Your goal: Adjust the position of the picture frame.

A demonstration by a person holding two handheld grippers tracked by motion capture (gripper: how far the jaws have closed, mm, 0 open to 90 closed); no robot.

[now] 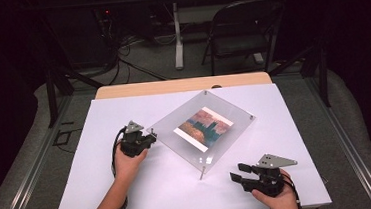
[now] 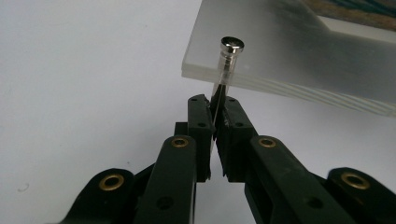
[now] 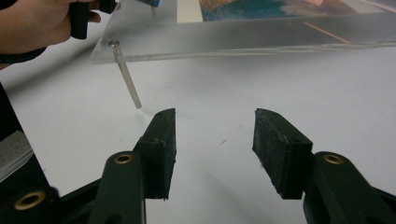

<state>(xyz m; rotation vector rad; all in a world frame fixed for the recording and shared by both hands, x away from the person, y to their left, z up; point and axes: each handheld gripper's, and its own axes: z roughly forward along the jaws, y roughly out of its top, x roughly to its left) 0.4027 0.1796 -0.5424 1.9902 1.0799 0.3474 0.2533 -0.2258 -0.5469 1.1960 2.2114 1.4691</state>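
Note:
A clear acrylic picture frame [image 1: 202, 125] lies raised on metal pins in the middle of the white table, with a colourful print [image 1: 206, 127] inside. My left gripper [image 1: 151, 136] is at the frame's left corner, shut on the corner's metal pin [image 2: 227, 65]. In the left gripper view the jaws clamp the pin's shaft just below the acrylic plate [image 2: 299, 51]. My right gripper [image 1: 239, 173] rests near the table's front right, open, with nothing between its fingers. Ahead of it in the right gripper view stands the near corner pin [image 3: 126, 74].
The white table top [image 1: 130, 189] has bare room to the left and front. A folding chair [image 1: 243, 30] and a table leg [image 1: 177, 35] stand beyond the far edge, with cables on the floor.

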